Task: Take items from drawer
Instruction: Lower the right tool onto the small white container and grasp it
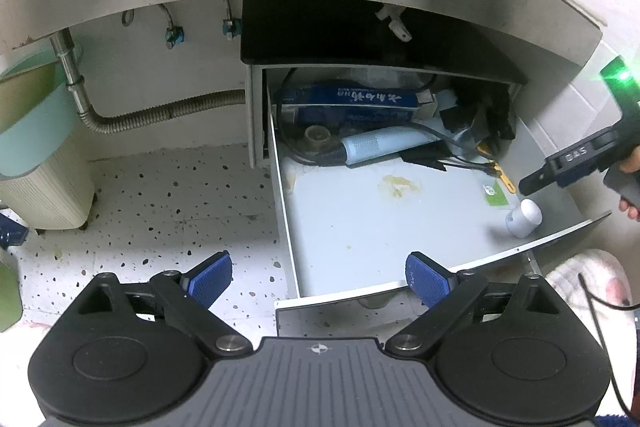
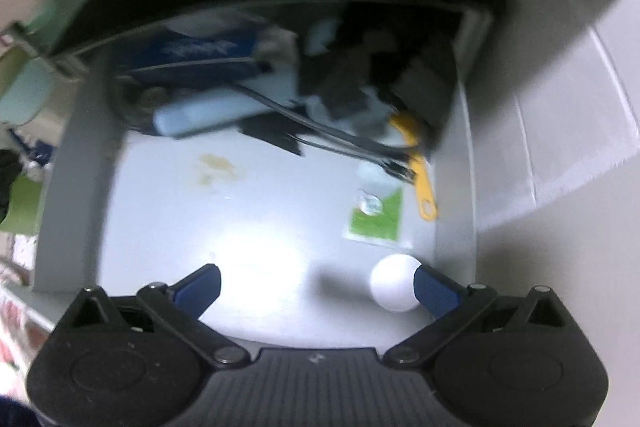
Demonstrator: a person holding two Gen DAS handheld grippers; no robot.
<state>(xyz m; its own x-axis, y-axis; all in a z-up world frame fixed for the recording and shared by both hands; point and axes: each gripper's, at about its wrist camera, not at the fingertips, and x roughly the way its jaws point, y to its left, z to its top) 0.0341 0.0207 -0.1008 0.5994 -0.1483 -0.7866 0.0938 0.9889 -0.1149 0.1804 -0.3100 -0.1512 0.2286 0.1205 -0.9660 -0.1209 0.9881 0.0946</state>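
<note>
A small white cylindrical bottle (image 1: 524, 218) with a rounded cap stands near the front right corner of the smooth grey drawer (image 1: 360, 227). The right gripper (image 2: 316, 287) hovers just above it, ribbed blue pads spread wide, gripping nothing. The left gripper (image 1: 319, 277) hangs likewise spread over the drawer's front left corner.

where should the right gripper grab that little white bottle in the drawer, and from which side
Grip the small white bottle across its round body, below the cap, coming down from above and the front. It lies tilted in the front right corner of the drawer, close to the right wall, so a side approach looks cramped. The right gripper is open, one finger already beside it; it likely needs shifting right to straddle it.
</note>
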